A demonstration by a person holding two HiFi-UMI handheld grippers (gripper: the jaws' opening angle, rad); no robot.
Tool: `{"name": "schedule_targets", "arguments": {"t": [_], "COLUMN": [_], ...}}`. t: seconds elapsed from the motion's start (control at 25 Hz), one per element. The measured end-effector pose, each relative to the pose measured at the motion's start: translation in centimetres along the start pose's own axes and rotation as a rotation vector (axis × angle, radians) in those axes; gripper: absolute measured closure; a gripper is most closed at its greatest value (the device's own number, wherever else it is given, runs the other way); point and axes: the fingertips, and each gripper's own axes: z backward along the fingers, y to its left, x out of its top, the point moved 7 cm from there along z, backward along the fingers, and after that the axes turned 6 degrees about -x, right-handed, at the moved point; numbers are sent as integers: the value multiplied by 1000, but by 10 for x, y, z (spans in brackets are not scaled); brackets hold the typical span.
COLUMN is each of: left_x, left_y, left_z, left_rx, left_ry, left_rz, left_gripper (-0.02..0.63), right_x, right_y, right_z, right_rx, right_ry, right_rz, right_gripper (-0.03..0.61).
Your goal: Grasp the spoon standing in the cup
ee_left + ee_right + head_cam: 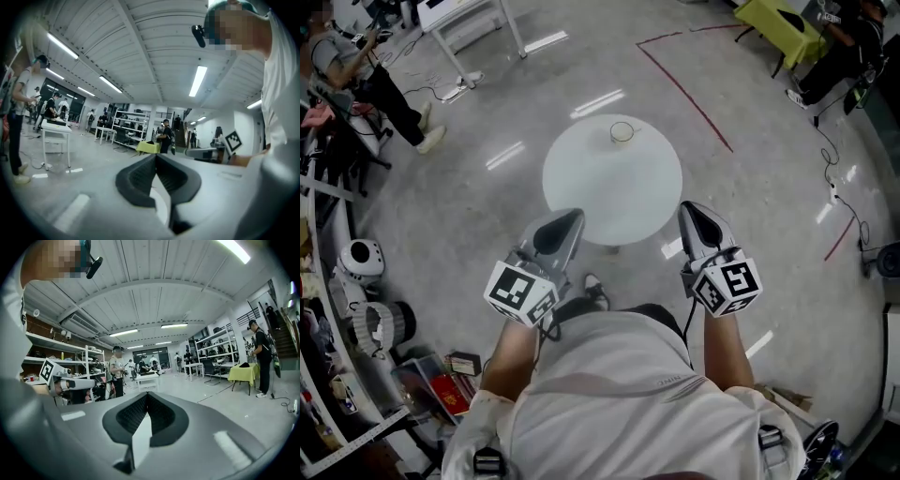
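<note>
A small clear cup (622,132) stands near the far edge of a round white table (581,187) in the head view. It is too small there to make out the spoon. My left gripper (572,217) and right gripper (689,208) are held up close to my body, over the table's near edge and well short of the cup. Both point forward and slightly upward. In the left gripper view the left gripper (155,156) has its jaws touching, with nothing between them. The right gripper (147,394) looks the same in its own view. Neither gripper view shows the cup.
A red tape line (684,89) runs across the floor beyond the table. A yellow-covered table (780,23) and seated people are at the far right. A white table (469,23) and a person (356,80) are at the far left. Shelves and clutter (356,319) line the left side.
</note>
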Motion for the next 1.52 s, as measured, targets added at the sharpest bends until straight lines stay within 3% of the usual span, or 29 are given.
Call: {"name": "schedule_targets", "arguments": {"t": [0.16,0.44,0.6,0.72,0.8,1.0,1.24,1.52], "left_x": [-1,2,5,5,3,-16,-27,-39], "left_y": [39,63,75,80,87,103,130,143], "left_z": [-14,-57,-91,-120,-138,-158,-166,-170], "left_rx": [26,69,142,188,213,291,331,380], "left_ry": [10,33,44,48,57,69,81,103], "left_rz": [13,38,54,65,67,119,137,166], "left_gripper": [612,612,612,611,611,612,612,611], "right_x": [-5,5,3,-7,-18,-55,-96,-147], "right_y": [-7,-55,-95,-136,-159,-193,-197,-213], "right_z": [-43,-94,-138,-176,-205,-266,-334,-395], "right_rx": [17,43,71,43,39,69,79,39], "right_ry": [31,82,144,218,277,431,548,692], "right_rz": [-9,-23,-44,-62,-57,-100,-128,-383], "right_gripper": [575,574,574,572,448,446,426,426]}}
